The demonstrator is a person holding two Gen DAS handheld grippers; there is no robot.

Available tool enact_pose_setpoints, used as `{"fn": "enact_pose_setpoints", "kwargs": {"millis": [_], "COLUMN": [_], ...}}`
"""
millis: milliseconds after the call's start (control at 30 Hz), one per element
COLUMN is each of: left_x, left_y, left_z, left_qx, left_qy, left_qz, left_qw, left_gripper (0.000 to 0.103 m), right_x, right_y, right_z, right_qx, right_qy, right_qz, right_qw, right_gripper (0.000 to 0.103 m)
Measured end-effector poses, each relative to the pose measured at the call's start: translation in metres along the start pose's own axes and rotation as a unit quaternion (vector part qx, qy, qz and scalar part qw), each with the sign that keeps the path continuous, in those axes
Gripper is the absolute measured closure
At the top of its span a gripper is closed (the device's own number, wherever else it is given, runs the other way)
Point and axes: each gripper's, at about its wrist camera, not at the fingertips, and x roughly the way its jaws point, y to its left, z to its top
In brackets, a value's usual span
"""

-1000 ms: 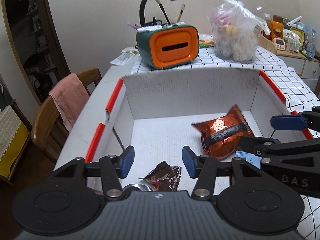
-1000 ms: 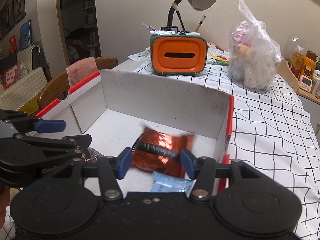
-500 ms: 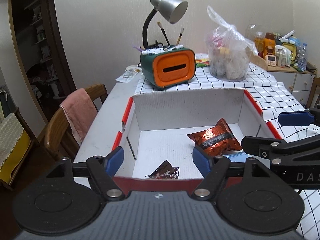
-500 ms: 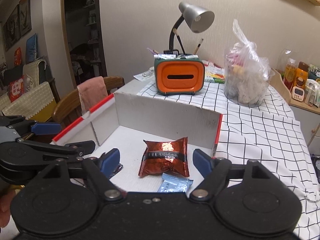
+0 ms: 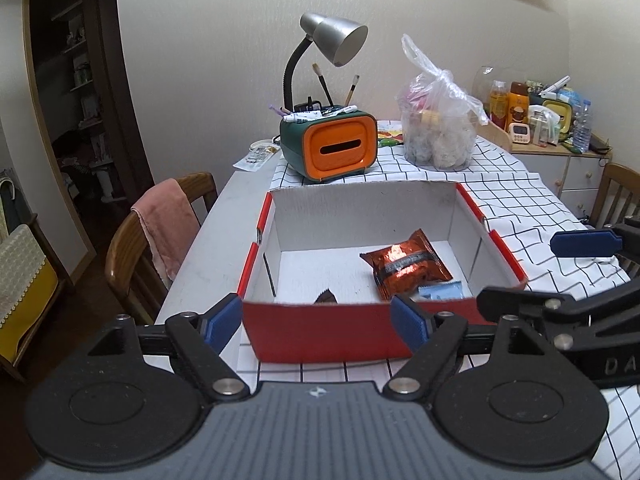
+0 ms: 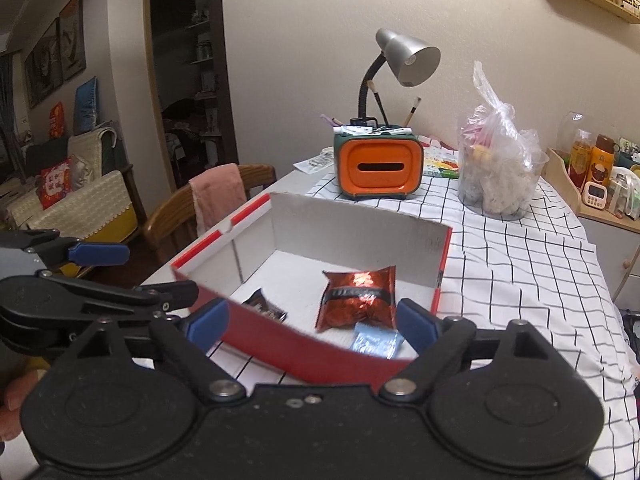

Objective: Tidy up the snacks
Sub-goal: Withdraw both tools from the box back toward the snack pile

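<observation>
Both hand-held grippers, left (image 5: pixel 316 322) & right (image 6: pixel 312 326), gape empty just short of the red box (image 5: pixel 328 338). 3 snack packets inside, incl. the copper packet (image 6: pixel 358 298); stowing step looks done. Next: fetch more, if any.

- A red cardboard box (image 5: pixel 320 336) with a white inside is set open-topped on the table, its near wall facing both cameras.
- A shiny copper-red snack packet (image 5: pixel 404 266) with a dark band across its middle is laid flat on the box floor, towards the right side.
- A small light-blue packet (image 6: pixel 374 342) is seen just in front of it, touching or nearly so.
- A dark brown wrapper (image 6: pixel 264 306) is placed near the front wall, left of the red packet and apart from it.
</observation>
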Motion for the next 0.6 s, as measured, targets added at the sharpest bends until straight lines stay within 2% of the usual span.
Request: {"fn": "enact_pose_setpoints", "kwargs": {"millis": [233,400,600], "left_x": [-0.024,-0.038,-0.04], "left_y": [0.009,0.021,0.034], "left_z": [-0.021,-0.042,-0.068], "left_qx": [-0.003,-0.014,-0.024], "left_qy": [-0.003,-0.004,0.029], "left_qz": [-0.001,-0.005,-0.012], "left_qw": [1.0,0.9999,0.9992], "left_gripper": [0.018,0.004,0.004], "right_x": [-0.024,-0.036,-0.036], "right_y": [0.015,0.021,0.026], "right_z": [-0.019,-0.037,-0.061], "right_qx": [-0.013,-0.014,-0.015], "right_qy": [-0.001,0.008,0.041], "right_qz": [0.024,0.042,0.058], "right_qw": [1.0,0.999,0.997], "right_gripper": [0.004,0.001,0.0]}}
